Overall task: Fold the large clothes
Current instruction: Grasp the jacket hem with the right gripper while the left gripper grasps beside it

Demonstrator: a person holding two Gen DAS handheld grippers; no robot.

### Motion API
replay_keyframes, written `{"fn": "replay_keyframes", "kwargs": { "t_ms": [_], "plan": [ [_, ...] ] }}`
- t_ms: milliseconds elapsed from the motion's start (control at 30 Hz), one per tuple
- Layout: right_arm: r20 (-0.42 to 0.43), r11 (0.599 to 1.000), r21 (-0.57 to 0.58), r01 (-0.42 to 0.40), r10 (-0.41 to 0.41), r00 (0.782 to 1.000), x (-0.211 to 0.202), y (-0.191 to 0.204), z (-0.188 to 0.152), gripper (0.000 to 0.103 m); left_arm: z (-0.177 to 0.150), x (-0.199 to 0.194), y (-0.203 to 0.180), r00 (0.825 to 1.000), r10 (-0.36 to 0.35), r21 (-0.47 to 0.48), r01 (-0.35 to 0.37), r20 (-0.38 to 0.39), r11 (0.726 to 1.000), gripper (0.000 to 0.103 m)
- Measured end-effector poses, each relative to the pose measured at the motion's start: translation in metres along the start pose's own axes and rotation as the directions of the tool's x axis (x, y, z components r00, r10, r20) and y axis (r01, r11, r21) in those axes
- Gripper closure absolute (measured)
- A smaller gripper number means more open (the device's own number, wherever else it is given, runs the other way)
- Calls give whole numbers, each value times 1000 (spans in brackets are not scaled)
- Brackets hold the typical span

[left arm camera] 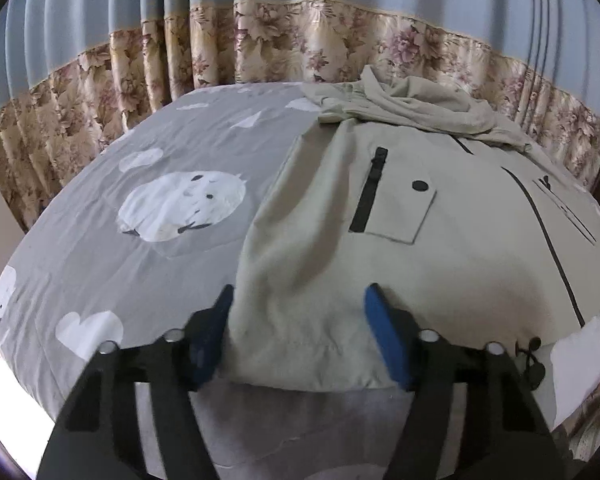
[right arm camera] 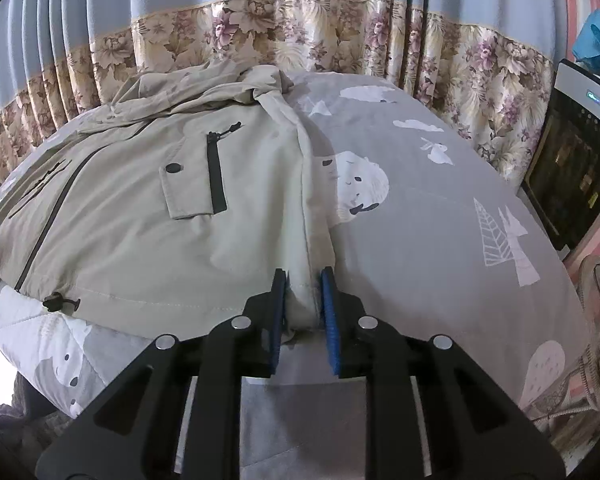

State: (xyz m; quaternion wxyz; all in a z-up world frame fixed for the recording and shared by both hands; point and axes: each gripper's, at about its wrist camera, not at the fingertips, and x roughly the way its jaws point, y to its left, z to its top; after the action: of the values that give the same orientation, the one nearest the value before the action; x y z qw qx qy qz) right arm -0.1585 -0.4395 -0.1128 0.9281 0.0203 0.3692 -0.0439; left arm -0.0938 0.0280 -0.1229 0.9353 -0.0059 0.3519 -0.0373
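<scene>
where the jacket (right arm camera: 147, 208) hem lies, right jaws pinch it; left jaws straddle it

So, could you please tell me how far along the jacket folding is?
Done: the beige jacket lies front up on the grey bedspread, its hood bunched at the far end. In hand: the right tongs pinch its hem corner; the left tongs straddle the opposite corner, not yet clamped. Left: every fold.
</scene>
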Motion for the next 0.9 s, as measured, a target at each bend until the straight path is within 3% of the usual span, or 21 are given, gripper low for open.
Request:
{"fn": "replay_keyframes", "kwargs": {
  "t_ms": [100, 200, 333, 467, 500, 700, 900],
  "plan": [
    [-5, 1000, 15, -4, 4, 1000, 0, -4, 0, 80, 3, 0, 8, 1000, -8, -34, 9, 5, 999, 71],
    [-7, 1000, 26, 4, -4, 1000, 1, -7, 1, 73, 3, -2, 9, 1000, -10, -30, 10, 10, 999, 83],
    [-13, 998, 59, -1, 1, 1000, 2, -14, 0, 63, 3, -10, 5, 999, -14, -24, 15, 34, 1000, 90],
    [-15, 998, 59, -7, 8, 1000, 2, -16, 0, 61, 4, -13, 0, 999, -11, 2, 11, 48, 1000, 95],
    [-16, 998, 59, -16, 17, 1000, 2, -15, 1, 73, 4, -13, -2, 999, -9, 7, 8, 46, 1000, 96],
    [-5, 999, 23, -38, 38, 999, -3, -3, 8, 92, 12, -16, -8, 998, -12, 14, 12, 57, 1000, 98],
    [78, 997, -13, -79, 80, 994, -25, -1, 40, 94, 45, -33, -10, 994, -20, 46, 15, 104, 999, 98]
  ]
}}
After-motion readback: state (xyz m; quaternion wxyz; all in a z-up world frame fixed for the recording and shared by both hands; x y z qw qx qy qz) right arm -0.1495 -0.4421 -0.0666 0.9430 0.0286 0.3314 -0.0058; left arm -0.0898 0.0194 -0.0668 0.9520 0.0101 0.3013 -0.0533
